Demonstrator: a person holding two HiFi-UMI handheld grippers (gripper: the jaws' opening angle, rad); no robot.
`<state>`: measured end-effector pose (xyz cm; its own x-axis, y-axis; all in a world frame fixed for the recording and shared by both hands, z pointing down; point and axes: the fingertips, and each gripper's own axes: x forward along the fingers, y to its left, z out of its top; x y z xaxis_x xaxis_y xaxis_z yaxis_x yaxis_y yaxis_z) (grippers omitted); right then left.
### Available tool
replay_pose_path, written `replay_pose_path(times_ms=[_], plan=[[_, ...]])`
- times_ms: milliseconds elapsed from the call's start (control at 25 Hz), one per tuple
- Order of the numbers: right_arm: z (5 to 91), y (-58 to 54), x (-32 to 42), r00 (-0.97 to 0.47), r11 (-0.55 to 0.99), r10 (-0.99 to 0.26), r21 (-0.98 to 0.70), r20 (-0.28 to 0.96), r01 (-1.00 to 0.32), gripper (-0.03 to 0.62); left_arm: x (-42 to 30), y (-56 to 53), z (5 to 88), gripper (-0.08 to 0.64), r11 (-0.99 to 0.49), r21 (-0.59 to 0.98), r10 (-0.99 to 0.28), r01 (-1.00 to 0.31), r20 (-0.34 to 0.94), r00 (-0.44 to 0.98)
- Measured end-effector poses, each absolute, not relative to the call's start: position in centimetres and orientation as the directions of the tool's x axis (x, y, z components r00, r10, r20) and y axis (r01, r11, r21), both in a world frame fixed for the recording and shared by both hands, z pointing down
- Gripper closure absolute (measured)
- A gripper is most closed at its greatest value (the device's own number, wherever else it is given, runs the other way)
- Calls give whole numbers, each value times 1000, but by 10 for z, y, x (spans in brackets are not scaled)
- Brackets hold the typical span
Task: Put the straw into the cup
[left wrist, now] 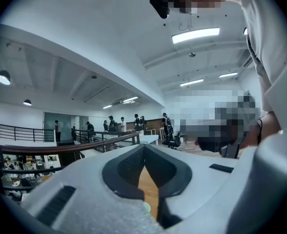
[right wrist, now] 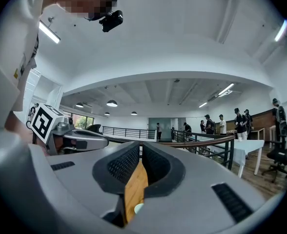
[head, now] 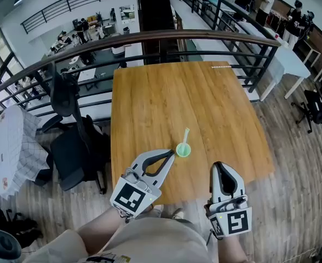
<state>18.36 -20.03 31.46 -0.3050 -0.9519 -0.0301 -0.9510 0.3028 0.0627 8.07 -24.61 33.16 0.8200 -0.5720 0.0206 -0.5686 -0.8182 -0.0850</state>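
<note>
Both shut, empty: left claw (head: pixel 170 154), right claw (head: pixel 218 166); cup (head: pixel 183 150) holding straw (head: pixel 186 135) just beyond left claw.

The lower end of the pale green plastic straw (head: pixel 186 135) drops out of sight inside the small green plastic cup (head: pixel 183 150) by the wooden table's (head: pixel 166 103) near edge. In both gripper views the cup is only a pale sliver low between the jaws, and the straw cannot be made out. The head view's bottom edge cuts off the person's forearms (head: pixel 97 228).
</note>
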Motion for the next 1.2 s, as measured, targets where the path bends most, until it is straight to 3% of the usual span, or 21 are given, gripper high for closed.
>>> replay_pose_path(times_ms=[320, 1200], plan=[[337, -182, 185, -309, 311, -950, 37, 39, -950, 571, 86, -234, 349, 548, -824, -56, -566, -563, 63, 822], [338, -182, 184, -333, 333, -942, -9, 44, -943, 571, 91, -231, 347, 548, -821, -52, -571, -569, 55, 819]])
